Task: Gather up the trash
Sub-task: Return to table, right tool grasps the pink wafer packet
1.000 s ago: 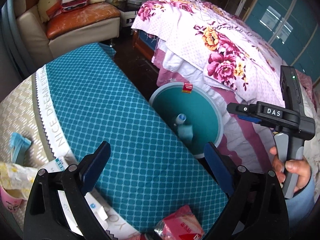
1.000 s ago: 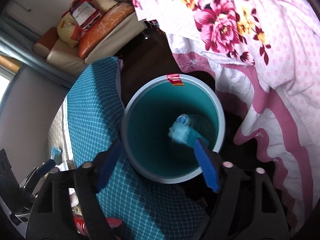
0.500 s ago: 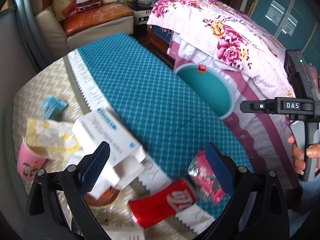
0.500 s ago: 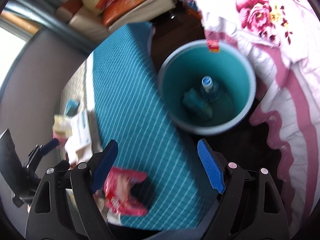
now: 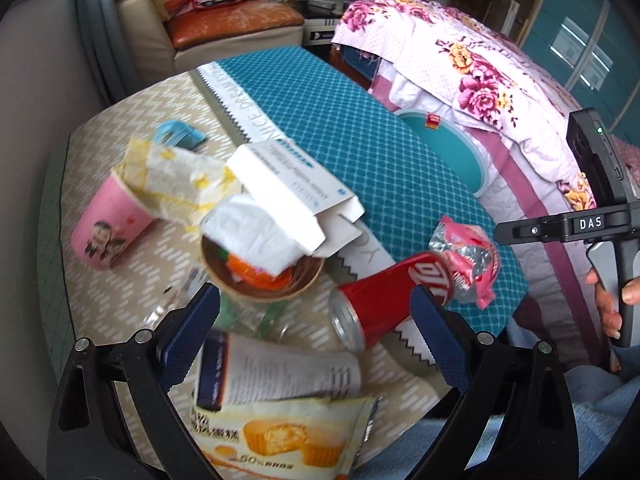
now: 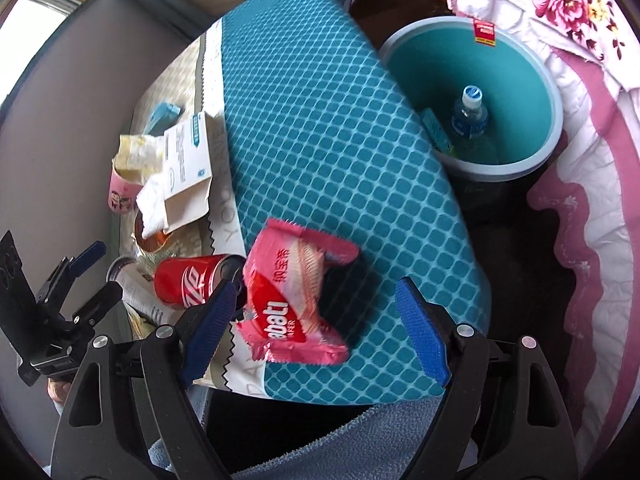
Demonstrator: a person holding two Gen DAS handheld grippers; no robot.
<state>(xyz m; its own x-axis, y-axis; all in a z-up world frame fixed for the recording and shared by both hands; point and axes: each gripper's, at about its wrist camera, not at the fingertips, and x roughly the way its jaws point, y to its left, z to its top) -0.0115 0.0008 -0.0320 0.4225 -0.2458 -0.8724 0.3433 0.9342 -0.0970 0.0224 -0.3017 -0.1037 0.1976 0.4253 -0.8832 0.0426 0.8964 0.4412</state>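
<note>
A teal trash bin (image 6: 520, 92) stands on the floor beside the table, with a plastic bottle (image 6: 470, 116) inside; its rim also shows in the left wrist view (image 5: 468, 148). Trash lies on the table: a red soda can (image 5: 384, 296) on its side, a pink wafer wrapper (image 6: 292, 292), a white carton (image 5: 284, 196), a bowl (image 5: 260, 276), a pink paper cup (image 5: 106, 232) and a cake packet (image 5: 288, 436). My left gripper (image 5: 312, 340) is open above the can and a printed tube (image 5: 280, 372). My right gripper (image 6: 316, 332) is open just above the pink wrapper.
The table carries a teal checked cloth (image 6: 320, 120). A bed with a floral cover (image 5: 480, 68) lies behind the bin. A sofa with cushions (image 5: 224, 20) stands at the back. A crumpled yellow wrapper (image 5: 176, 184) and a blue scrap (image 5: 176, 132) lie at the left.
Both grippers have swung away from the bin back over the table. The trash pile now fills the left wrist view, and the pink wrapper sits between the right fingers. Both remain open.
</note>
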